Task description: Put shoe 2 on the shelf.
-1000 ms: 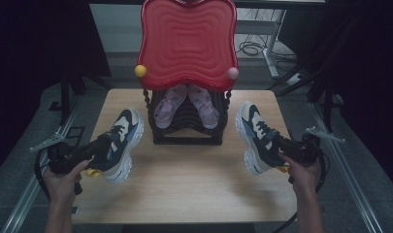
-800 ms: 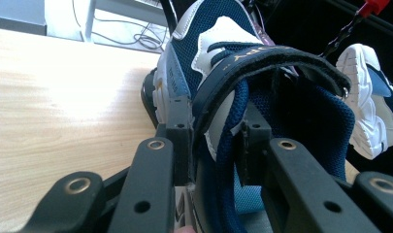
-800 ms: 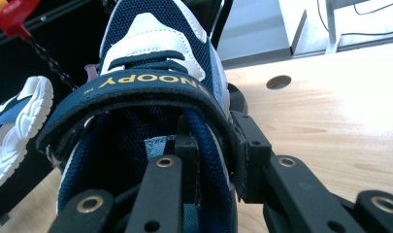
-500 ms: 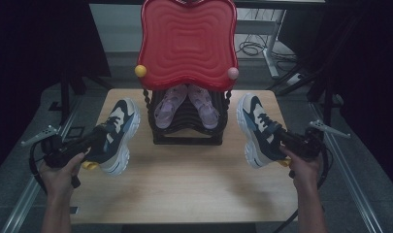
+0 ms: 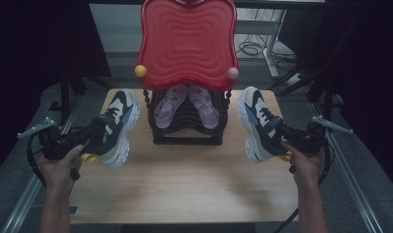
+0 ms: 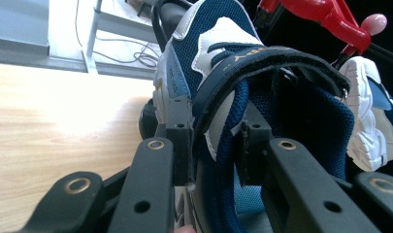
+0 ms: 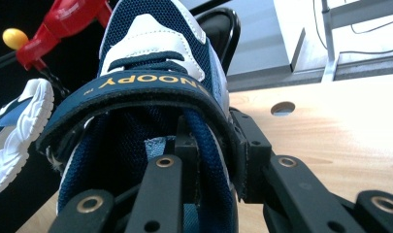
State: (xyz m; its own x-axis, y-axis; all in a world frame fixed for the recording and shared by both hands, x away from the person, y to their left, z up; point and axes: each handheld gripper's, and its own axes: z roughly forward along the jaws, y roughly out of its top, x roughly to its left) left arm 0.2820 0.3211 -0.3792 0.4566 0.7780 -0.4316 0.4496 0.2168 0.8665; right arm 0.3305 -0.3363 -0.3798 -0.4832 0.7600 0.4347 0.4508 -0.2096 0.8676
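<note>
Two navy, blue and white sneakers hang in the air above the wooden table (image 5: 184, 179). The left sneaker (image 5: 117, 125) is held by my left gripper (image 5: 90, 138), which is shut on the shoe's side wall; in the left gripper view one jaw sits inside the collar and one outside (image 6: 214, 141). The right sneaker (image 5: 257, 124) is carried the same way by my right gripper (image 5: 287, 137), its jaws clamping the collar wall under the strap (image 7: 211, 155). Both shoes point away from me, on either side of the black rack (image 5: 187, 127).
A black shoe rack at the table's back middle holds a pink pair of sandals (image 5: 187, 104). A tall red wavy panel (image 5: 187, 41) rises over it, with a yellow ball (image 5: 140, 71) and a pink ball (image 5: 232, 73) at its lower corners. Bare wood lies in front.
Both hands have lifted their sneakers up off the table and a little toward the back, so the shoes now hang higher beside the rack.
</note>
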